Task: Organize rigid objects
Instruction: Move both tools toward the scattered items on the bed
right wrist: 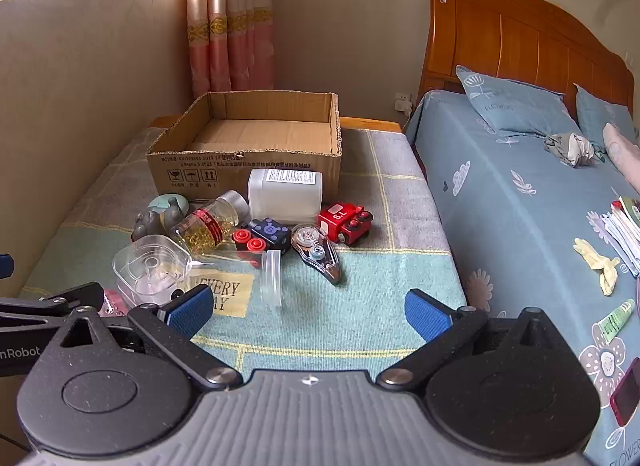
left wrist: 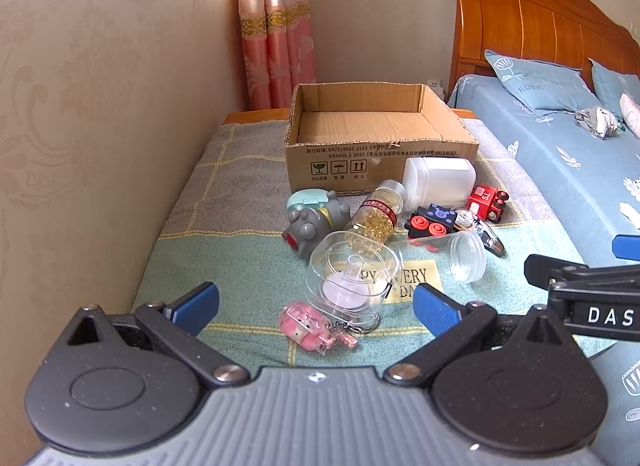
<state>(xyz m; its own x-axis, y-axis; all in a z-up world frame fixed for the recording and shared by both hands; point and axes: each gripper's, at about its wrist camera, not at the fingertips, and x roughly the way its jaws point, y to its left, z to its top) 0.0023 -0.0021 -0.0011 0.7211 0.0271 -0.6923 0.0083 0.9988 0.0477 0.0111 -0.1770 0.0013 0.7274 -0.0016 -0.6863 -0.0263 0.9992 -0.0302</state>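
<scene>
Both claws spread wide and empty over a jumble of small rigid things, cardboard box (left wrist: 380, 137) bare beyond.

Left claw (left wrist: 316, 304) hovers nearest the pink keychain charm (left wrist: 308, 326), at its 12 o'clock between the fingers, long axis running roughly 10 to 4 o'clock; the clear plastic case (left wrist: 352, 278) lies just past it. Right claw (right wrist: 308, 312) is farther off, the correction tape (right wrist: 318, 252) at its 12 o'clock. Everything sits on the towel-covered surface (left wrist: 240, 258).

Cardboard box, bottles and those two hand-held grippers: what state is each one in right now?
cardboard box: open-topped, nothing inside
capsule bottle: capped, lying down
white jar: lying on its side
clear tube: lying down
left hand-held gripper: open, holding nothing
right hand-held gripper: open, holding nothing
</scene>
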